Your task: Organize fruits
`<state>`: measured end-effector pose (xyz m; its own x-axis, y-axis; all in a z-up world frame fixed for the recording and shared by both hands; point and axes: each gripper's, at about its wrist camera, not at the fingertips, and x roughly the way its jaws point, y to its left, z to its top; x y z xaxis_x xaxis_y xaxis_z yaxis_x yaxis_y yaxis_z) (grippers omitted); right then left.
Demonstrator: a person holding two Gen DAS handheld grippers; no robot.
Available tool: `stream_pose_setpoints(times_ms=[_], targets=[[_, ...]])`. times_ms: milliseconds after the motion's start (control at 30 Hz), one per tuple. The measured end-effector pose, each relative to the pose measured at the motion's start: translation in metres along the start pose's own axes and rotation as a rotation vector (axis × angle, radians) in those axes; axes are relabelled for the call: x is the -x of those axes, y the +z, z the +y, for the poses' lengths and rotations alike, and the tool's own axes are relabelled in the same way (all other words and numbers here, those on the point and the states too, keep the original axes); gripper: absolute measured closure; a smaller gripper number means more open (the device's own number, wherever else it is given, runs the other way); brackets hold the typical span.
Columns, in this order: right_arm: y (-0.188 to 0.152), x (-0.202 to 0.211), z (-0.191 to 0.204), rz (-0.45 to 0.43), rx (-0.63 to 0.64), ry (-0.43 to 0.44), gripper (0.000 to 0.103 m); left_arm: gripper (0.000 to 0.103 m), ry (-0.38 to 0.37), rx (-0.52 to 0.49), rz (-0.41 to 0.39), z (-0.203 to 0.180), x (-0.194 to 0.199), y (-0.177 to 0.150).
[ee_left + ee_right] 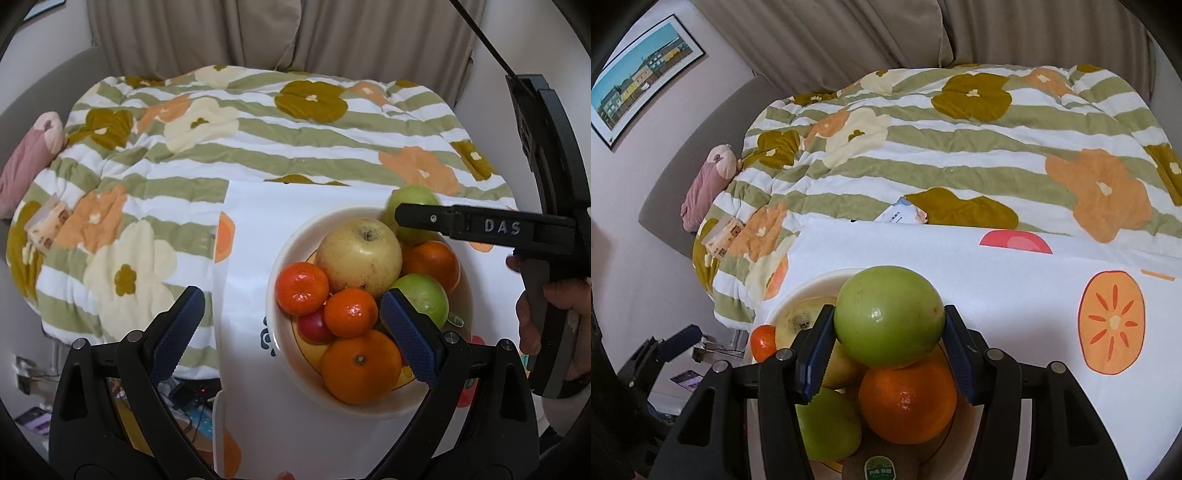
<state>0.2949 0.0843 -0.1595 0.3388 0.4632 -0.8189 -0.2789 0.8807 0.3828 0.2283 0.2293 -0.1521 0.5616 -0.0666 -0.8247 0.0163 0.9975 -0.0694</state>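
Observation:
A white bowl [284,258] on a white fruit-print table holds several fruits: a yellow apple [358,254], oranges [360,365], small mandarins [302,288], a green fruit [424,295] and a red one [314,326]. My right gripper [886,345] is shut on a green apple [888,317], which also shows in the left wrist view [406,195], held just above the bowl's far right side. In the right wrist view an orange [907,400], a green fruit [827,424] and a kiwi [881,469] lie below it. My left gripper [291,328] is open and empty over the bowl's near left side.
The table [1015,295] carries printed fruit pictures. Behind it lies a bed with a green-striped flowered quilt [258,140], a pink plush [29,162] and small packets [901,214]. Clutter sits on the floor at the left [37,421].

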Motion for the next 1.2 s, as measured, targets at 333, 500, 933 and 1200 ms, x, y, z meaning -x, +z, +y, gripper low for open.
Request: stream_pose_setpoints(times_ms=[333, 500, 933, 1200], targets=[[-0.004, 0.021, 0.003, -0.015, 0.011, -0.011, 0.022, 0.001, 0.011, -0.01, -0.018, -0.004, 0.007, 0.001], [-0.006, 0.053, 0.006, -0.058, 0.024, -0.04, 0.022, 0.001, 0.04, -0.004, -0.032, -0.015, 0.027, 0.005], [-0.036, 0.168, 0.01, -0.172, 0.077, -0.178, 0.022, 0.001, 0.062, -0.015, -0.126, -0.066, 0.109, 0.008], [-0.07, 0.227, -0.01, -0.223, 0.038, -0.298, 0.007, 0.001, 0.044, -0.014, -0.169, -0.103, 0.143, -0.002]])
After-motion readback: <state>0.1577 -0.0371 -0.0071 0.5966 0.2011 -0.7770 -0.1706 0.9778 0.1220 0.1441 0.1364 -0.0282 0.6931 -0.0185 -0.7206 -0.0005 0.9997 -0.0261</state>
